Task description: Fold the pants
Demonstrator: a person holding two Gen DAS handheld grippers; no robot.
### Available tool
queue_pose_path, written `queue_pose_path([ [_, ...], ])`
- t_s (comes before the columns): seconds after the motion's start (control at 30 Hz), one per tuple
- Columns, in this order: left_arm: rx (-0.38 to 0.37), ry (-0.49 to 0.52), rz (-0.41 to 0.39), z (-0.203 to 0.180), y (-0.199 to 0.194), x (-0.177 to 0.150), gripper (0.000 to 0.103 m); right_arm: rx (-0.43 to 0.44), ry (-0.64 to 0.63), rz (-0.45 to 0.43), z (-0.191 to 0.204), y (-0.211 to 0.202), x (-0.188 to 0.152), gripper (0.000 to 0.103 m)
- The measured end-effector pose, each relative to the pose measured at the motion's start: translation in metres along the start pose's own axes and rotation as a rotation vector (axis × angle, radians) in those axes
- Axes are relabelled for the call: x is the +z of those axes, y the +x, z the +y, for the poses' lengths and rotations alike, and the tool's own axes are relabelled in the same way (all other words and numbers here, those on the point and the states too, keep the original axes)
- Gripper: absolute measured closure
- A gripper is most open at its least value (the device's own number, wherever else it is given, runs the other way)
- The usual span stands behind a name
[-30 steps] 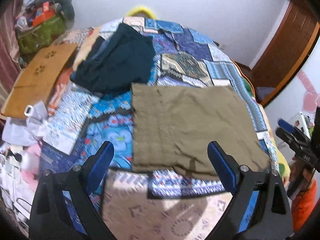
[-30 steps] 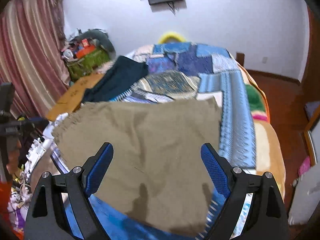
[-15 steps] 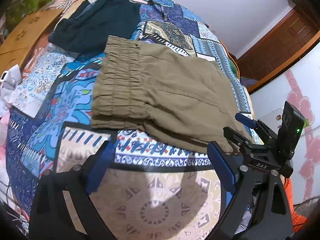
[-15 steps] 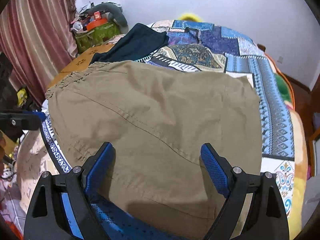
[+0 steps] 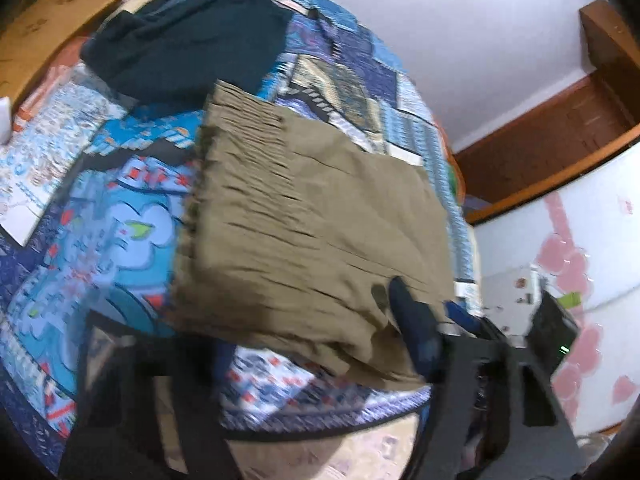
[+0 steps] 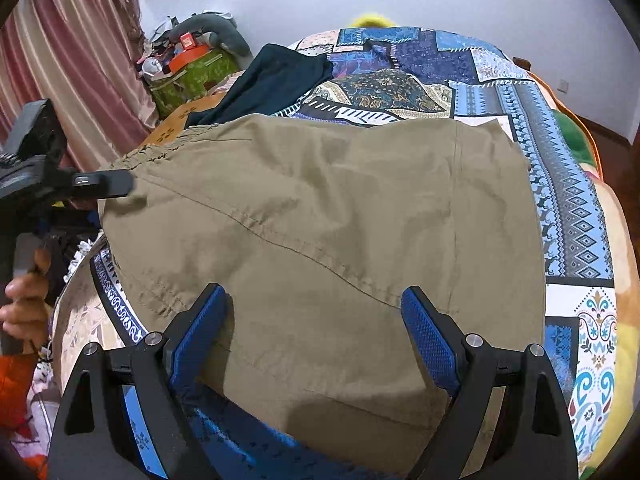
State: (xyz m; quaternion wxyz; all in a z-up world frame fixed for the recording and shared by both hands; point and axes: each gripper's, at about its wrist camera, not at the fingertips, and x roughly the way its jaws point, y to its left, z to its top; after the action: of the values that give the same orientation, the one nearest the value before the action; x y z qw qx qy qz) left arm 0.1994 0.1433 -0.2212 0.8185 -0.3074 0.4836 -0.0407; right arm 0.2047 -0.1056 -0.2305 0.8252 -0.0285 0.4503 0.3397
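Olive pants (image 6: 320,240) lie folded into a rough rectangle on the patchwork quilt (image 6: 568,208), near the bed's front edge, elastic waistband to the left. Versus half a second ago both cameras have pushed in closer: the pants fill more of each frame, and the left wrist view is now motion-blurred where it was sharp.

Right gripper (image 6: 316,320): fingers wide apart, blue pads (image 6: 428,344) resting on or just over the near hem, nothing pinched; same spread as before.

Left gripper (image 5: 304,344): right finger tip (image 5: 412,320) over the pants' near right corner; left finger is a dark smear low in frame. Fingers look spread, but blur hides any contact with the cloth.

Only the right view shows the left gripper from outside, its black body (image 6: 60,184) at the waistband edge, with the hand (image 6: 24,304) below. Only the left view shows the pink-patterned wall (image 5: 580,256) and wooden door (image 5: 560,132). Dark teal garment (image 5: 188,36) lies beyond the pants, touching the waistband corner.
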Motion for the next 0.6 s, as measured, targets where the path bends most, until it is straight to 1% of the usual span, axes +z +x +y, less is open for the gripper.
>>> queue_pose_path([
  [0.03,0.016,0.005,-0.005,0.0,0.001,0.001,0.056,0.004,0.004,-0.001,0.0,0.0,-0.001,0.016],
  [0.13,0.069,0.048,-0.037,-0.006,-0.001,0.0,0.063,0.015,0.02,-0.004,-0.002,-0.001,-0.002,0.016],
  [0.23,0.177,0.144,-0.096,-0.023,-0.008,-0.006,0.068,0.02,0.047,-0.014,-0.007,-0.004,-0.004,0.016],
  [0.33,0.272,0.21,-0.157,-0.031,-0.02,-0.009,0.07,0.0,0.046,-0.017,-0.01,-0.01,-0.008,0.016],
  [0.43,0.379,0.262,-0.23,-0.03,-0.039,-0.012,0.071,-0.032,0.038,-0.016,-0.016,-0.017,-0.012,0.016],
  [0.47,0.436,0.289,-0.265,-0.032,-0.047,-0.013,0.072,-0.04,0.036,-0.015,-0.018,-0.018,-0.013,0.016],
  [0.53,0.523,0.333,-0.32,-0.034,-0.056,-0.016,0.072,-0.058,0.033,-0.008,-0.022,-0.021,-0.016,0.016],
  [0.57,0.553,0.359,-0.342,-0.035,-0.061,-0.018,0.072,-0.06,0.033,-0.005,-0.024,-0.021,-0.017,0.016],
  [0.6,0.585,0.392,-0.362,-0.039,-0.064,-0.02,0.072,-0.036,0.045,-0.011,-0.026,-0.022,-0.018,0.017],
])
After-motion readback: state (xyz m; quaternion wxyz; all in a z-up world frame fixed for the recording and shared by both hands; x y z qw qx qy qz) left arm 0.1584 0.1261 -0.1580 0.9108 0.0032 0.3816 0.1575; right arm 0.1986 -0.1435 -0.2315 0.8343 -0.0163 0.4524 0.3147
